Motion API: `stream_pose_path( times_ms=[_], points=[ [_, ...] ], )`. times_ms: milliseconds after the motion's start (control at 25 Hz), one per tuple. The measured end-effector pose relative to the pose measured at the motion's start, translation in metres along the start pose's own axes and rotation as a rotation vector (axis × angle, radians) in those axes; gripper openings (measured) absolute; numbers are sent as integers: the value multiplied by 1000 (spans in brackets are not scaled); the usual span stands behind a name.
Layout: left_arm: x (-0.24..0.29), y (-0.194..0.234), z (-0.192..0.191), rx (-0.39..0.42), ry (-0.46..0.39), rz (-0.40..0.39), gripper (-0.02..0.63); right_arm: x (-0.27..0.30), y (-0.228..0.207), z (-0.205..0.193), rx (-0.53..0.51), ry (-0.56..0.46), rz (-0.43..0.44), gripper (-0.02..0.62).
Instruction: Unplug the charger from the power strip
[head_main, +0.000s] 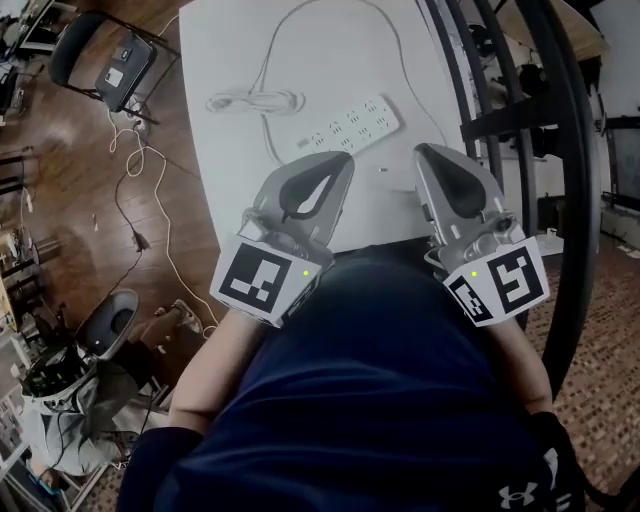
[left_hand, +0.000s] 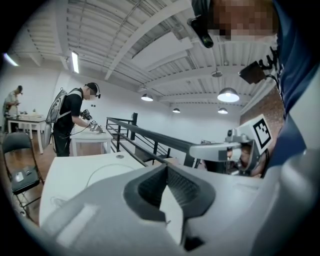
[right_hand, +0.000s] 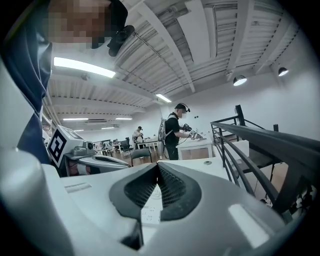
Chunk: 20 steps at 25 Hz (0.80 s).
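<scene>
I see the long white plastic power strip lying at a slant in the upper middle of the frame, on the white table; a loosely coiled bundle of white cable lies just to its left; from here I cannot tell which socket, if any, holds the charger's plug. The left gripper and the right gripper hang near the table's lower edge, apart from the strip; both sets of jaws are closed with nothing between them. I judge the strip light and apt to slide on so smooth a top; one gripper should pin its stiff body down; the other should take the plug's hard casing, not the limp cord, and pull straight out.
</scene>
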<state>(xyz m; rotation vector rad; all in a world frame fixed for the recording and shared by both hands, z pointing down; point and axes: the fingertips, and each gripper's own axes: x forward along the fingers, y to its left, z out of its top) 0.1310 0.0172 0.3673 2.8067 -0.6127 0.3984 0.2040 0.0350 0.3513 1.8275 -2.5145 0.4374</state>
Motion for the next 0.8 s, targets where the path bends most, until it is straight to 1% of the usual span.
stream_pose_path(
  times_ms=[320, 480, 800],
  points=[
    [1, 6, -1, -4, 14, 10, 6, 5, -3, -2, -1, 17, -14, 11],
    [2, 11, -6, -1, 23, 4, 6, 8, -4, -4, 4, 24, -19, 11],
    [11, 16, -1, 7, 28, -5, 6, 13, -13, -4, 17, 36, -31, 11]
  ],
)
